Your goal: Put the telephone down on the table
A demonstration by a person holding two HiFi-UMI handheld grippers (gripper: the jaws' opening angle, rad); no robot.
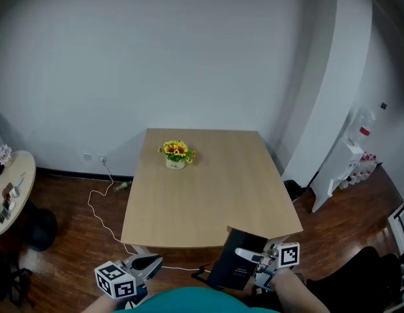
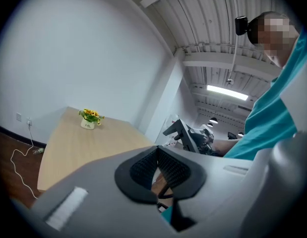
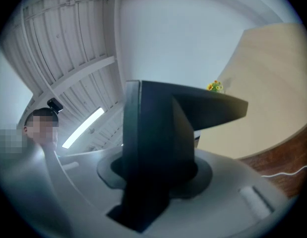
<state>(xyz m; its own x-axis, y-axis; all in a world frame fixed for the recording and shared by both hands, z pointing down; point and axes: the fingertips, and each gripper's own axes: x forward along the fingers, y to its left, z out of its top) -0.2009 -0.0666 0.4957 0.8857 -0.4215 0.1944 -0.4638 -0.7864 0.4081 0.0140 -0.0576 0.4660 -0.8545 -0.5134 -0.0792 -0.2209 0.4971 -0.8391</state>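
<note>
The black telephone [image 1: 235,264] hangs just off the near right corner of the wooden table [image 1: 208,194], below its edge. My right gripper [image 1: 246,255] is shut on it. In the right gripper view the telephone [image 3: 158,133] fills the middle and hides the pads. The left gripper view catches the telephone [image 2: 181,131] side-on, past the table [image 2: 84,143]. My left gripper [image 1: 149,263] is low at the table's near left corner, shut, with nothing between its pads [image 2: 143,168].
A small white pot of yellow flowers [image 1: 177,154] stands on the table's far side. A white cable [image 1: 100,207] trails over the wooden floor at the left, near a round side table [image 1: 12,188]. A white shelf [image 1: 342,168] and a dark chair [image 1: 358,272] are at the right.
</note>
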